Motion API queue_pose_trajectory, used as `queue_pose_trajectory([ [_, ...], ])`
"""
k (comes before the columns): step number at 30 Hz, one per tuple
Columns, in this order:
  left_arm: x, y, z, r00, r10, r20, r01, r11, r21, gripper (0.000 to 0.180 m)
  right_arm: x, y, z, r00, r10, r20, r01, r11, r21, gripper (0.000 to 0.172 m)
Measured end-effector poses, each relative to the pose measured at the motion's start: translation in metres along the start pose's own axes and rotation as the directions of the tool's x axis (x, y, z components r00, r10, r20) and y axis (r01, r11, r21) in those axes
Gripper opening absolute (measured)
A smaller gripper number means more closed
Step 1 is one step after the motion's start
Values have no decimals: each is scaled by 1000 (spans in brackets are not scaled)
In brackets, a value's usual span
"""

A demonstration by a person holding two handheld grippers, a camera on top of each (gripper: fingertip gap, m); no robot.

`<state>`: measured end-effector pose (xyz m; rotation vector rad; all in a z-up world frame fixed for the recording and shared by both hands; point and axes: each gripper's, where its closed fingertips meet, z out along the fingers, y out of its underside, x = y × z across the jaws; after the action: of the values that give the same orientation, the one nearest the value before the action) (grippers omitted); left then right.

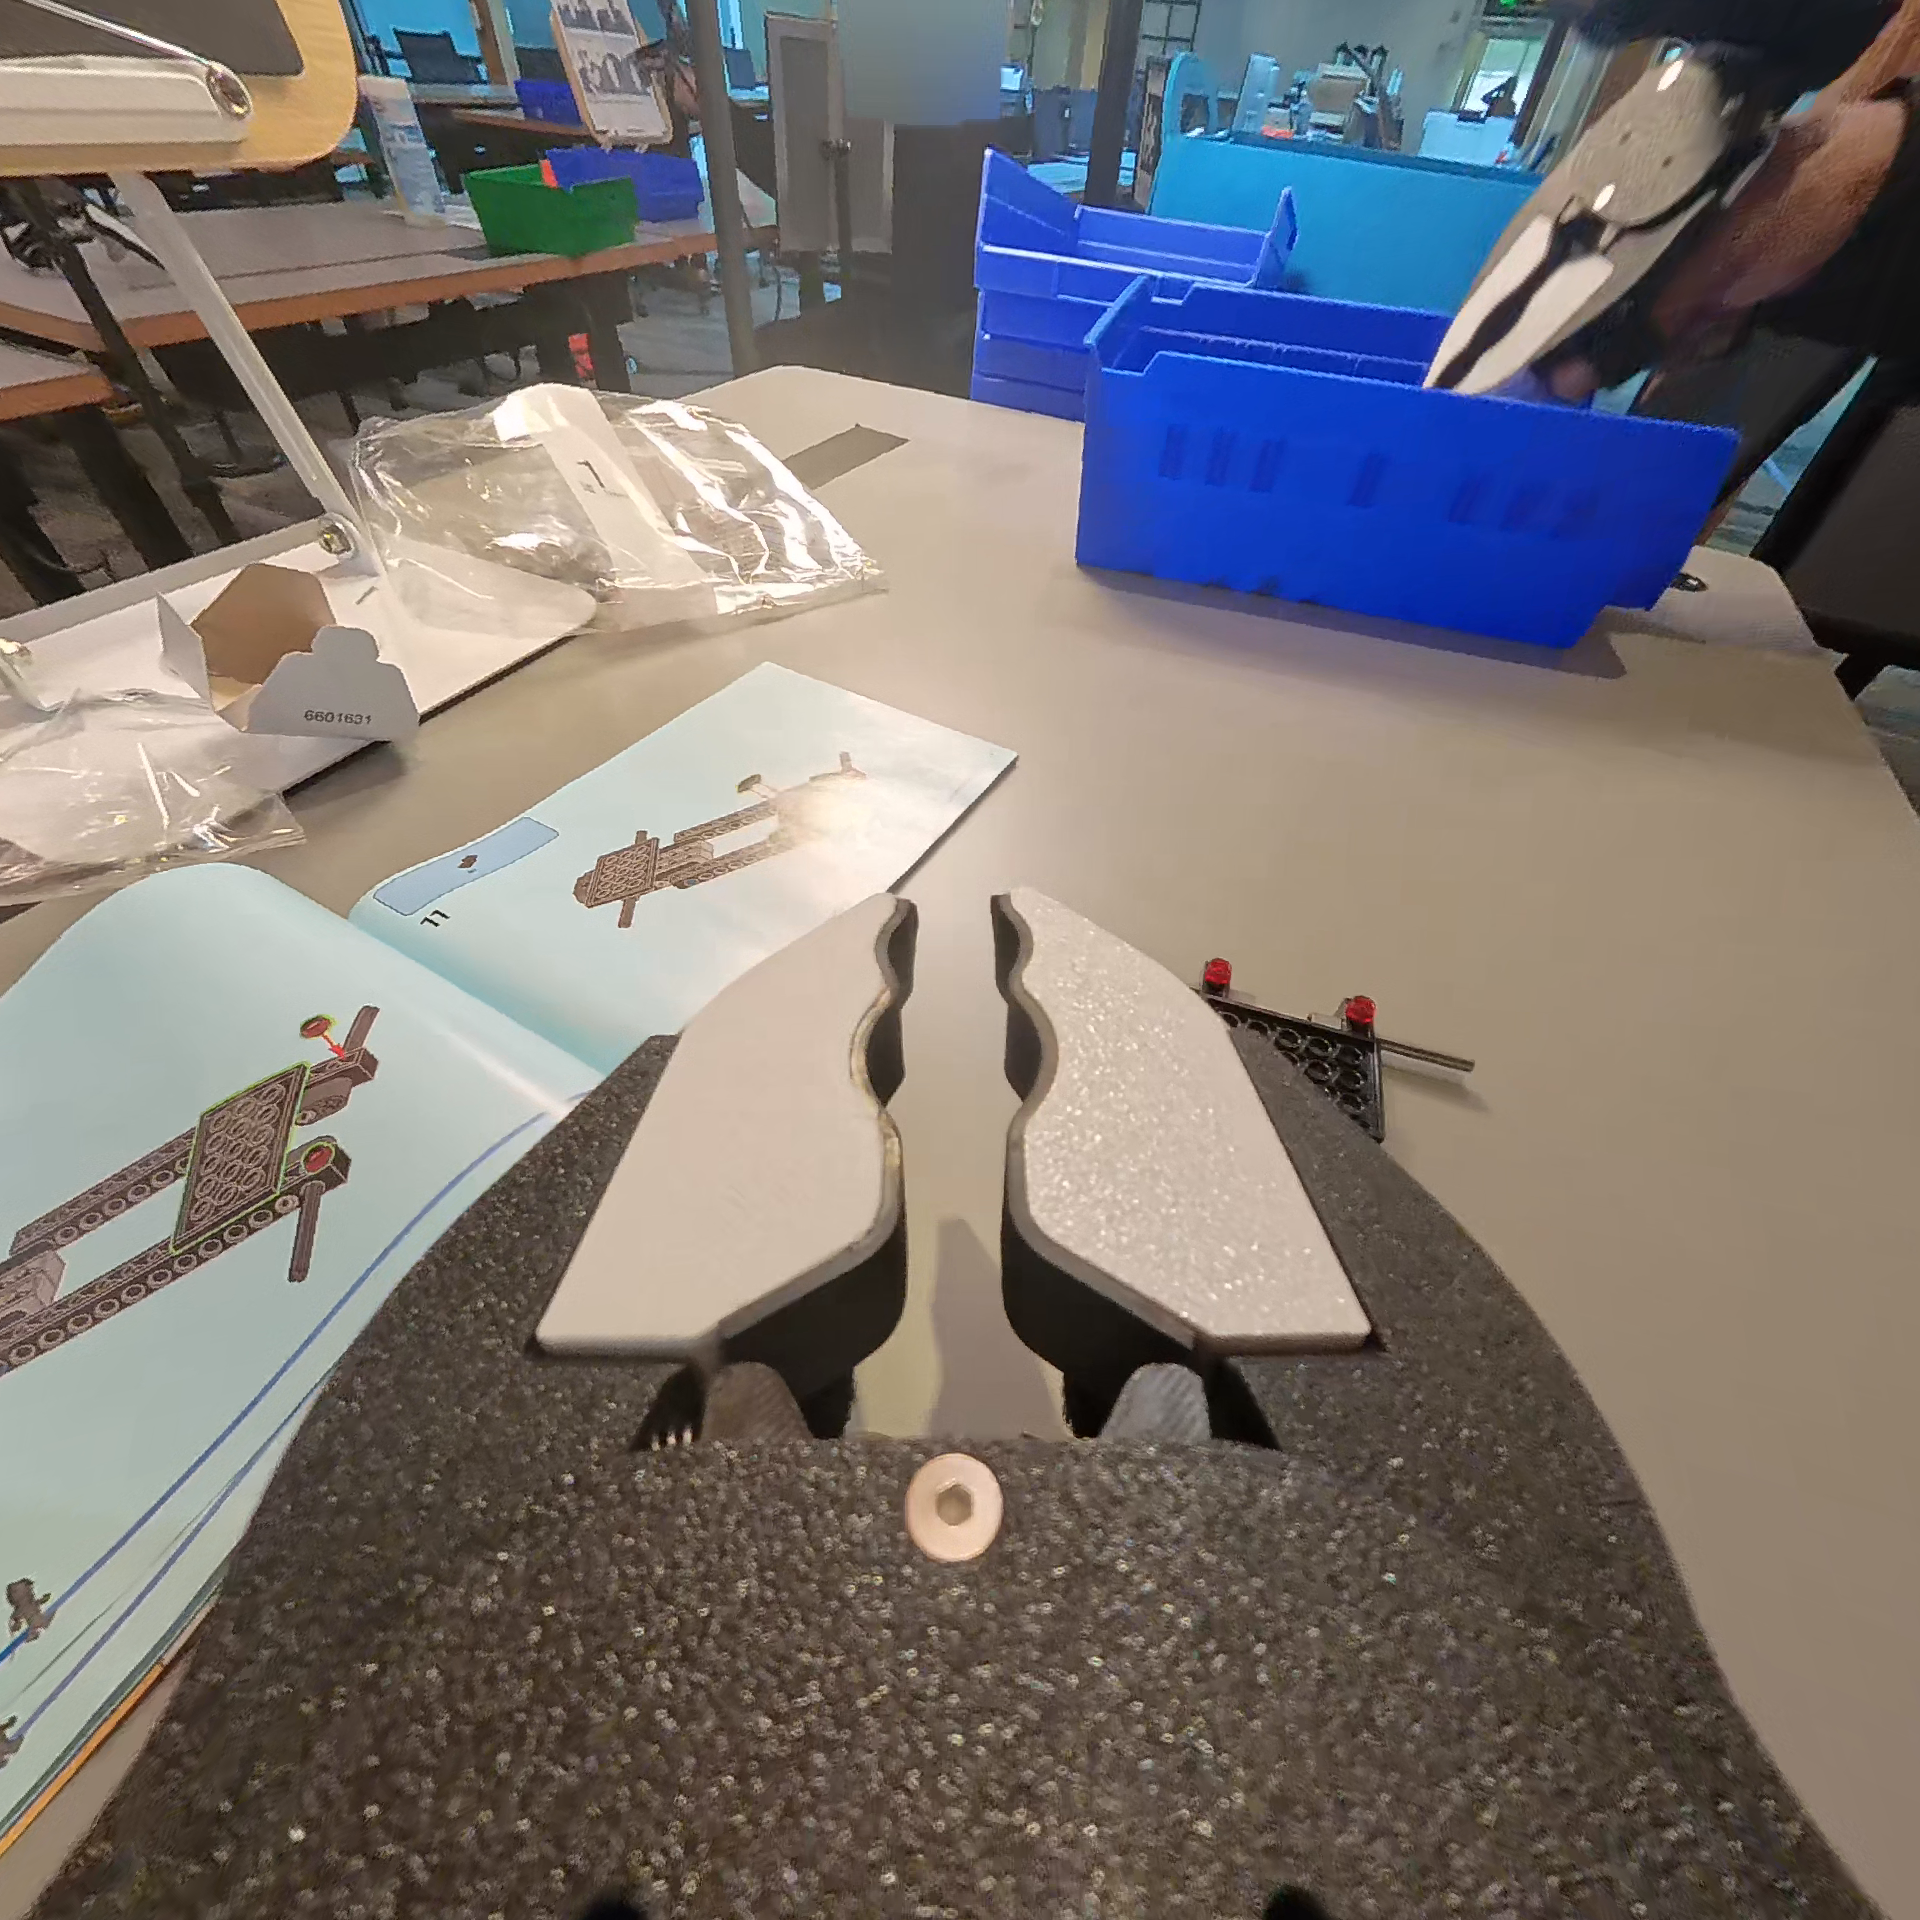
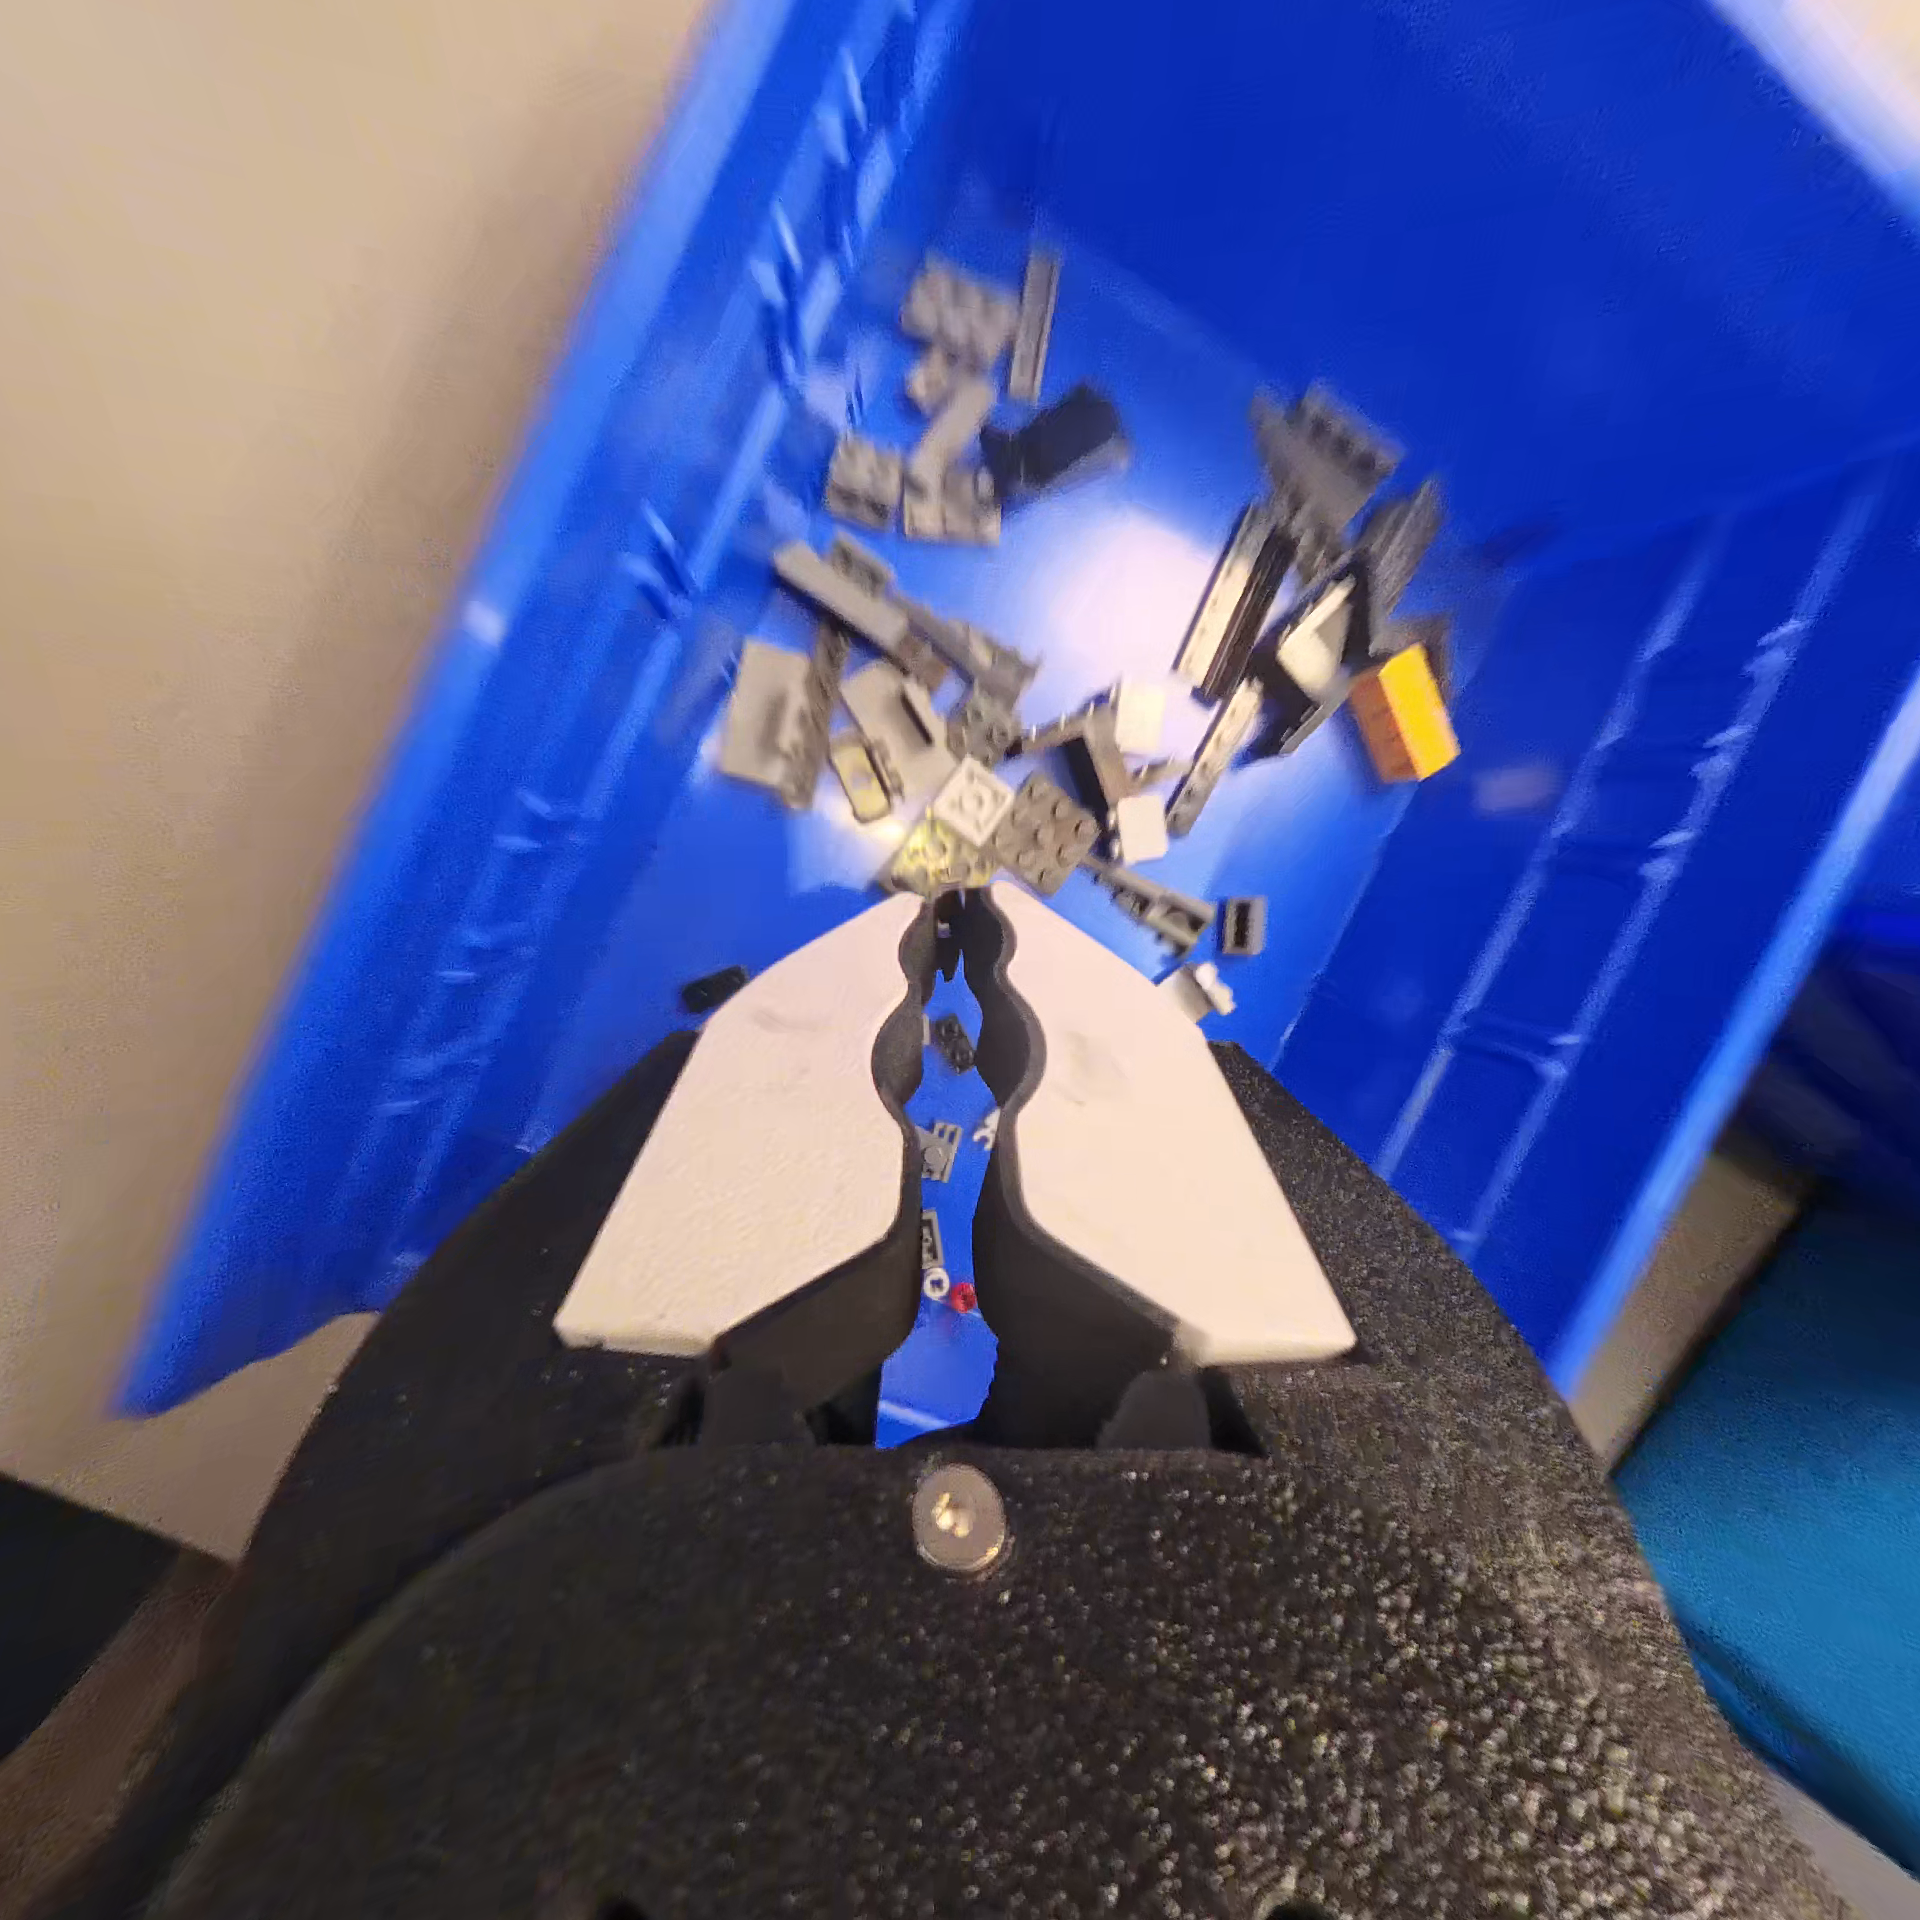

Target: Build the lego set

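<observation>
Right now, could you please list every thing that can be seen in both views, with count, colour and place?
table: one, grey, under everything.
instruction booklet: one, light blue, open, ahead-left of the left claw.
brick assembly: one, black plate with two red studs and a grey axle, just right of the left claw's right finger.
plastic bags: two or more, clear, far left.
torn cardboard box: one, white, left edge.
front bin: one, blue, far right of table; further blue bins behind it.
loose bricks: many, mostly grey and black, one yellow, on the bin floor.
left claw: open, nothing between its fingers, above the table.
right claw: inside the bin, tips closed on a small dark piece.
</observation>
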<state>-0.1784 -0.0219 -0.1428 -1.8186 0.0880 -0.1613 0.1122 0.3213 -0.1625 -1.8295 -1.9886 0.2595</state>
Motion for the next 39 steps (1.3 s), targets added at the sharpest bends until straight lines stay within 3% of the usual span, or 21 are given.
queue_pose_trajectory([
  [3,4,-1,-2,999,-7,-32,7,1000,7,14,-17,-49,-42,998,-64,-25,66,993,99,5],
  [7,15,-1,1,998,3,-63,-5,1000,-30,14,-96,-131,-58,975,-215,64,191,946,263,5],
  [11,24,-7,1,998,23,-60,-26,999,-46,14,-194,-193,-8,914,-389,117,317,863,393,5],
  [14,26,-3,1,998,61,-32,-63,995,-72,14,-234,-217,50,866,-500,14,448,787,424,5],
  [16,27,2,3,996,84,-26,-86,991,-99,14,-249,-221,70,813,-579,-62,542,712,446,5],
  [18,27,8,5,995,102,-23,-104,987,-126,14,-257,-217,81,791,-609,-55,564,692,451,5],
  [28,19,18,9,996,91,11,-88,982,-167,13,-268,-181,99,788,-574,222,434,775,460,6],
  [33,17,21,10,996,92,20,-87,980,-181,13,-267,-174,94,779,-569,264,408,779,476,17],
  [39,17,21,9,996,89,25,-83,979,-187,13,-257,-176,89,809,-493,319,305,817,489,20],
])
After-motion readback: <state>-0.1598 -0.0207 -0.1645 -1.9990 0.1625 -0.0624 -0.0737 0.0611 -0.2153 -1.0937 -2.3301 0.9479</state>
